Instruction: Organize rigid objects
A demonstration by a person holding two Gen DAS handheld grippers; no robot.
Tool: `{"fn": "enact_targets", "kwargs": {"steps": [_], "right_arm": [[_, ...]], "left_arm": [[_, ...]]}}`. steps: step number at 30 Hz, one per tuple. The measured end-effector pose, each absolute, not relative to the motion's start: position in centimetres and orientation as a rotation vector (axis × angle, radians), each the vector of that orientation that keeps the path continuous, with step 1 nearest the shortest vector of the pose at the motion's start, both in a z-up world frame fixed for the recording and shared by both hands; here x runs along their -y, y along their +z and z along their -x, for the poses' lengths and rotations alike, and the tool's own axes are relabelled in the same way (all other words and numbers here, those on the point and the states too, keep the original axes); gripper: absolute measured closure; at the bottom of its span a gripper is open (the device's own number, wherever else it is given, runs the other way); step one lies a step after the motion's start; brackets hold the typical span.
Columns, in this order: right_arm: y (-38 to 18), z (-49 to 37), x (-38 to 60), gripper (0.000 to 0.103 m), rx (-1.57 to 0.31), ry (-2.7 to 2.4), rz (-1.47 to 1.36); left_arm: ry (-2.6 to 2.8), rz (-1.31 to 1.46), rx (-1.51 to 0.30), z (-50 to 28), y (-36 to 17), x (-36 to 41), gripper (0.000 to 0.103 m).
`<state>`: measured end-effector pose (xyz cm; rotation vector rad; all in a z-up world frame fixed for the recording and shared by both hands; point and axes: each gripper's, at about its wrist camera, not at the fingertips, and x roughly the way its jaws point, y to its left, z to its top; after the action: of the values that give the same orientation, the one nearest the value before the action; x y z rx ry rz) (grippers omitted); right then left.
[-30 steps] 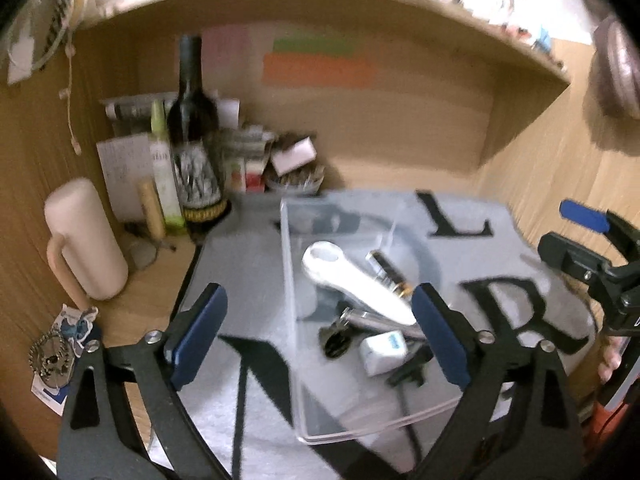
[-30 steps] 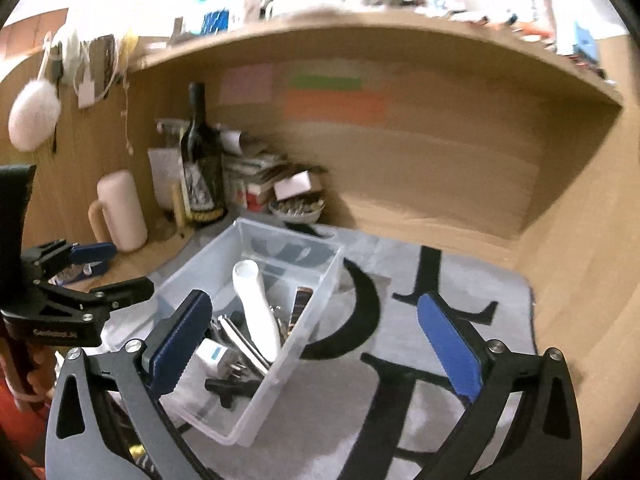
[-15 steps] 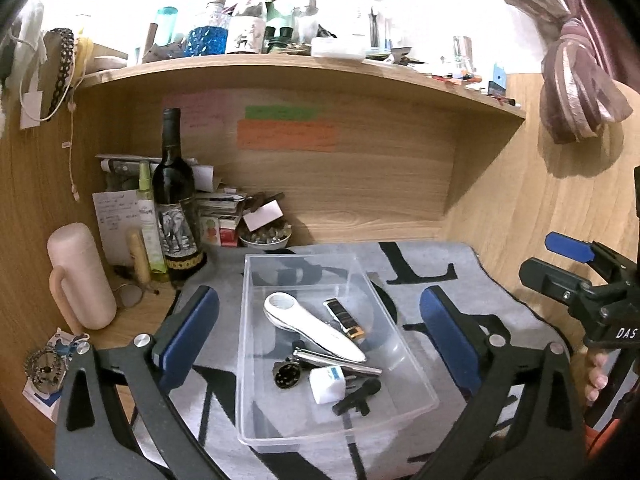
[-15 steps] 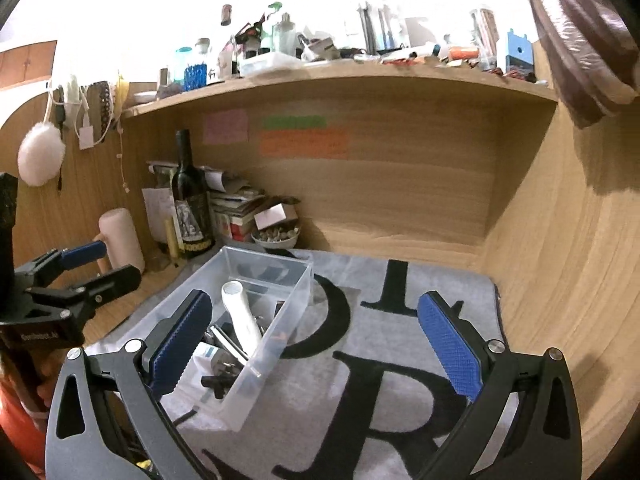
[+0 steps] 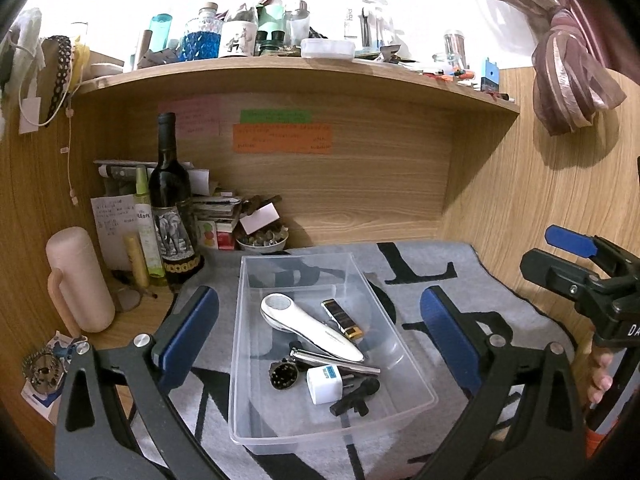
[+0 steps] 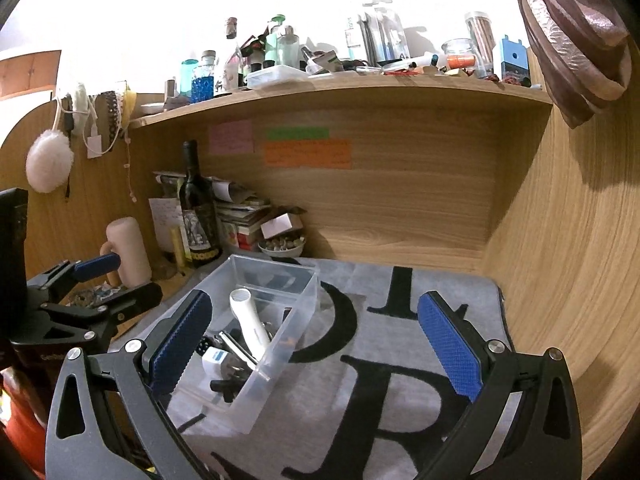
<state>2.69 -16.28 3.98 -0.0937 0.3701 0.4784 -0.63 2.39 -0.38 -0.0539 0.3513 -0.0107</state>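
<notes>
Both claws are backing up and away from the bin point(image 5: 256, 420), which was filling more of each view a second ago and is now sitting smaller and whole in the left one. The left gripper point(image 5: 318, 330) has just been opening its jaws the last bit; they are standing wide with nothing between them but the view of the bin beyond. The right gripper point(image 6: 316, 346) is gaping just as wide, empty, over the mat's point(image 6: 360, 404) middle.

I'm reading that as a drop finished: the massager point(image 5: 308, 332), the lighter point(image 5: 342, 319), the metal tool point(image 5: 340, 361), the plug point(image 5: 325, 384) and the black clip point(image 5: 356, 396) are all lying inside the bin, toward the mat's left edge. Nothing loose is showing on the mat, so the sorting is looking about done.

The mat is covering the desk point(image 5: 116, 328), a bottle point(image 5: 173, 216) and a mug point(image 5: 78, 280) standing in its back left corner under a crowded shelf point(image 5: 304, 76).
</notes>
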Motion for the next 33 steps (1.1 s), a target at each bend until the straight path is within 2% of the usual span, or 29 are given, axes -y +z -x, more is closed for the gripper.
{"fn": "enact_targets", "kwargs": {"steps": [33], "right_arm": [[3.94, -3.08, 15.44, 0.0, -0.382, 0.492, 0.108]], "left_arm": [[-0.024, 0.057, -0.36, 0.02, -0.84, -2.72, 0.001]]}}
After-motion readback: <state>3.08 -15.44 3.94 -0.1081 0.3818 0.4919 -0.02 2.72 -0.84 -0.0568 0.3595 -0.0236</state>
